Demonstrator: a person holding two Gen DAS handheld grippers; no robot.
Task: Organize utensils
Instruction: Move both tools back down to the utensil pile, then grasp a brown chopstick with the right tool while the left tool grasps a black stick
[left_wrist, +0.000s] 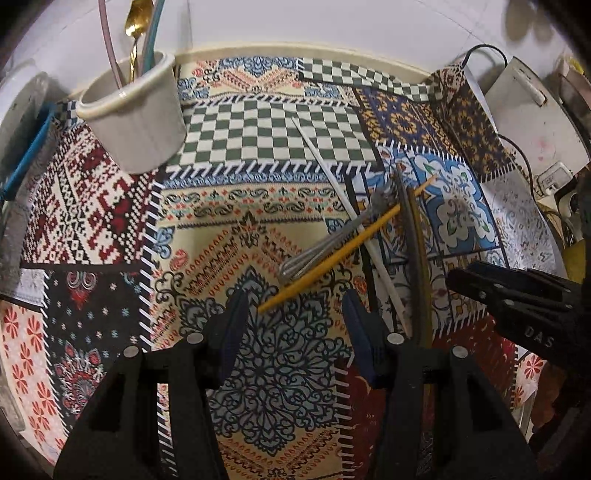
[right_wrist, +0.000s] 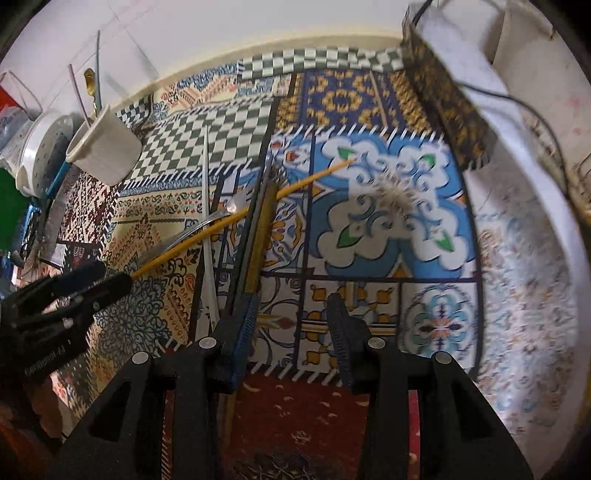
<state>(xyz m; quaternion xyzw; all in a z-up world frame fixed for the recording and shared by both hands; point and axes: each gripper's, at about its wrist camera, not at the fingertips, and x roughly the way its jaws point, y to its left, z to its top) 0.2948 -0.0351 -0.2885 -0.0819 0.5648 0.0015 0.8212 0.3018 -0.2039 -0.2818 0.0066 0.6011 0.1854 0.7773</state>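
A white cup (left_wrist: 135, 114) stands at the far left of the patterned cloth with a gold spoon (left_wrist: 135, 22) and thin sticks in it; it also shows in the right wrist view (right_wrist: 105, 146). A pile of utensils lies mid-cloth: a metal whisk (left_wrist: 325, 240), a yellow stick (left_wrist: 347, 242), a white stick (left_wrist: 332, 173) and a dark olive utensil (left_wrist: 415, 240). My left gripper (left_wrist: 295, 314) is open, just short of the yellow stick's near end. My right gripper (right_wrist: 291, 314) is open, empty, beside the olive utensil (right_wrist: 262, 229).
A white box (left_wrist: 532, 110) with cables sits at the right edge. A white colander (right_wrist: 40, 151) and blue items stand left of the cup. The wall runs along the back of the patterned cloth (left_wrist: 258, 229).
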